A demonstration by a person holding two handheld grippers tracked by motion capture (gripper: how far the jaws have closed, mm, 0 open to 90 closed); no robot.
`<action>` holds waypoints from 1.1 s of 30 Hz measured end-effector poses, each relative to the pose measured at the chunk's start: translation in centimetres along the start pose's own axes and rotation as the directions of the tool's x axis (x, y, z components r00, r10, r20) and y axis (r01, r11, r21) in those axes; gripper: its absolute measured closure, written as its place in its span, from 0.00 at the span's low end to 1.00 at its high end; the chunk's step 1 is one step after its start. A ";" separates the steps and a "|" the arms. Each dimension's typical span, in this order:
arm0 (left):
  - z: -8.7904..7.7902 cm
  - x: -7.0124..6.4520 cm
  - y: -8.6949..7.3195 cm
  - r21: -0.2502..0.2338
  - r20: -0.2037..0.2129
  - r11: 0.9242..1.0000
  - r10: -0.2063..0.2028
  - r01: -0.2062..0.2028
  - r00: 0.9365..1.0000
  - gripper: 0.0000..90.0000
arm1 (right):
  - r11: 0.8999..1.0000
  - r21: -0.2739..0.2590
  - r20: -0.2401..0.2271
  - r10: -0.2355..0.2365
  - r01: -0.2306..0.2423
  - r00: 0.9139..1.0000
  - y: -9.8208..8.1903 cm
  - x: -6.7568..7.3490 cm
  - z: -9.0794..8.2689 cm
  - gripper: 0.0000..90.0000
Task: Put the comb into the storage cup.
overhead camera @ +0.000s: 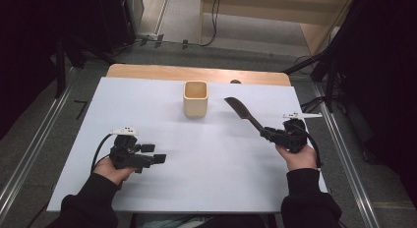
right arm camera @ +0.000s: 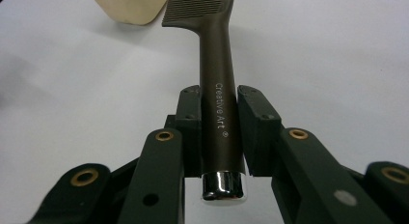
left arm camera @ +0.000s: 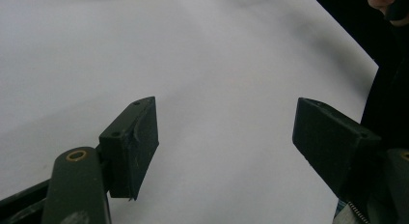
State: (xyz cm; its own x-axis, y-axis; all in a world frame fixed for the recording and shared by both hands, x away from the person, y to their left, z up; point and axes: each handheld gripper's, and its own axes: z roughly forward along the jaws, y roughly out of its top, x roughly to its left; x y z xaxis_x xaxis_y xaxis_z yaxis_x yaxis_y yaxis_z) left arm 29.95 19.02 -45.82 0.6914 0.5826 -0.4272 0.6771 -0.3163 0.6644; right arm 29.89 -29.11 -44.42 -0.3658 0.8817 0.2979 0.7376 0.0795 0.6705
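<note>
The right tool (right arm camera: pixel 218 132) clamps the handle of a dark comb (right arm camera: pixel 217 89), teeth end raised toward the wooden cup (overhead camera: pixel 195 98) at the far middle of the white worktop (overhead camera: pixel 206 179). To seat it well, tilt the comb upright above the cup's mouth before letting go. The handle reads "Creative Art". The left tool (left arm camera: pixel 226 137) rests wide and empty.

Overhead light is washing the white table (overhead camera: pixel 196 179) bright while the surroundings are sitting near black. Glare is catching the comb's (right arm camera: pixel 217 89) chrome cap, and the cup (right arm camera: pixel 130 7) behind is going soft. Faint shadows are falling under both grippers in the high view.
</note>
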 end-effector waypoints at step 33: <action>2.6 -2.1 5.8 0.006 0.014 1.000 0.024 -0.024 1.000 0.28 | 0.996 -0.074 0.121 0.067 -0.059 0.990 -1.2 4.9 0.0 0.78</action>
State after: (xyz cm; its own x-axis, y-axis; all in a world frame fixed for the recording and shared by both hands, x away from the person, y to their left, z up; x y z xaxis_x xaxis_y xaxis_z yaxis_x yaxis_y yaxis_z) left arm 33.10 14.02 -42.71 0.7105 0.5649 -0.4198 0.6623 -0.3348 0.6703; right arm 27.25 -24.88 -43.76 -0.2440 0.9348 0.2582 0.7139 -0.0070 0.7002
